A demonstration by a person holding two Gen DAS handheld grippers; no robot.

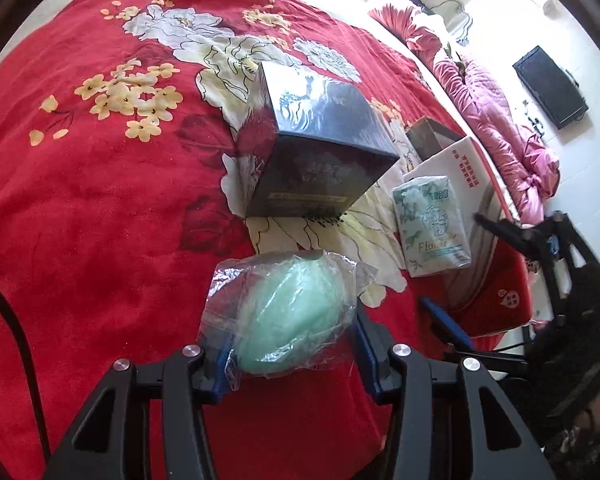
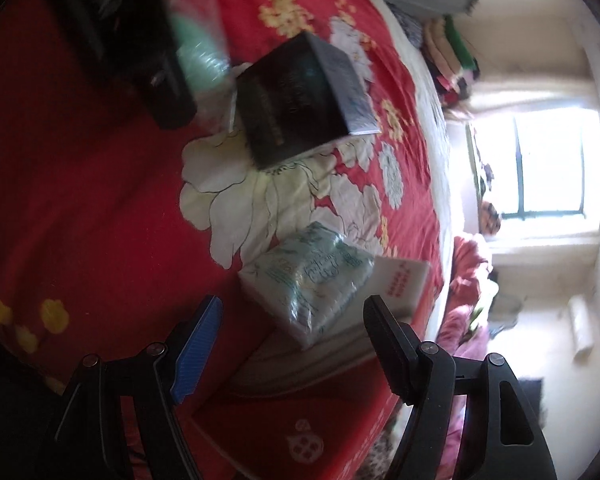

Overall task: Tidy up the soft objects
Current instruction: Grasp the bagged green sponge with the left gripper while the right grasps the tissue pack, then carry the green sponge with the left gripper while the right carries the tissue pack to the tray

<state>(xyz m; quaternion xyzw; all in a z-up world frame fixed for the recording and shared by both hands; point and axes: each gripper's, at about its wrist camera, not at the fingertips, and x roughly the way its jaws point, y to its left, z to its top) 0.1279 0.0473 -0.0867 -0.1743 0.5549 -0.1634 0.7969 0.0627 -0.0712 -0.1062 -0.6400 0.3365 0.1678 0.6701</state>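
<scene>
My left gripper (image 1: 292,316) is shut on a soft green object in a clear plastic bag (image 1: 288,316), held above the red floral blanket (image 1: 100,200). The bag also shows blurred in the right wrist view (image 2: 196,52), beside the left gripper's dark body. A tissue pack with a green flower print (image 1: 432,224) lies on a red and white box (image 1: 496,304) at the bed's right side; it also shows in the right wrist view (image 2: 312,280). My right gripper (image 2: 294,316) is open and empty, just short of the tissue pack; it appears in the left wrist view (image 1: 456,280).
A dark shiny box (image 1: 320,148) stands on the blanket beyond the bag; it also shows in the right wrist view (image 2: 304,100). A pink quilt (image 1: 500,132) lies beyond the bed's right edge. A bright window (image 2: 540,168) and stacked cloths (image 2: 452,56) lie beyond the bed.
</scene>
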